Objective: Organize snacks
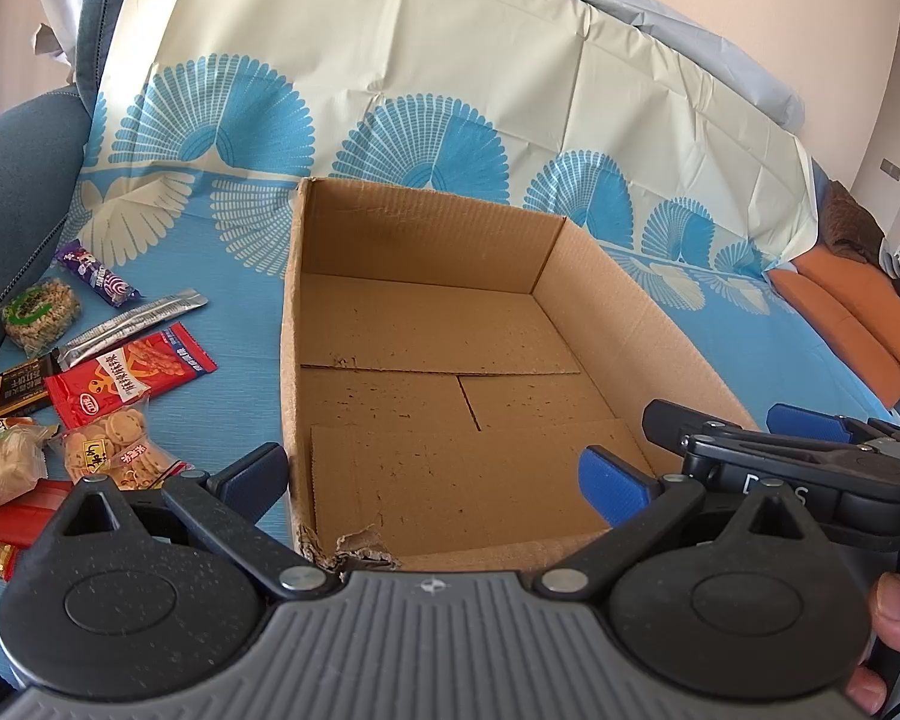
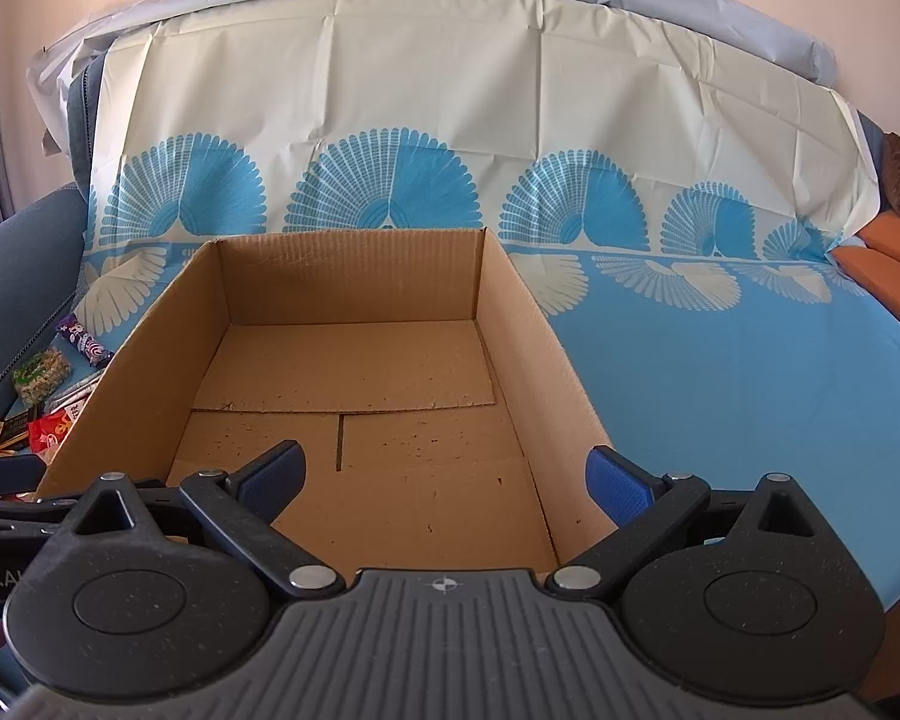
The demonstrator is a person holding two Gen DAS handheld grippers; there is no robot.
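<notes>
An open, empty cardboard box (image 1: 564, 276) stands on a blue patterned cloth; it also shows in the right wrist view (image 2: 510, 300). Several snack packets lie left of it: a red packet (image 1: 126, 375), a silver stick (image 1: 132, 321), a purple candy (image 1: 93, 273), a round rice cake (image 1: 42, 312) and a biscuit bag (image 1: 114, 450). My left gripper (image 1: 435, 477) is open and empty above the box's near edge. My right gripper (image 2: 447, 477) is open and empty over the box's near end, and shows at the right in the left wrist view (image 1: 744, 420).
The cloth (image 2: 720, 372) covers a sofa seat and backrest. A blue armrest (image 1: 12, 180) rises at the left beyond the snacks. Orange cushions (image 1: 852, 312) lie at the far right. The snacks also peek out left of the box in the right wrist view (image 2: 42, 372).
</notes>
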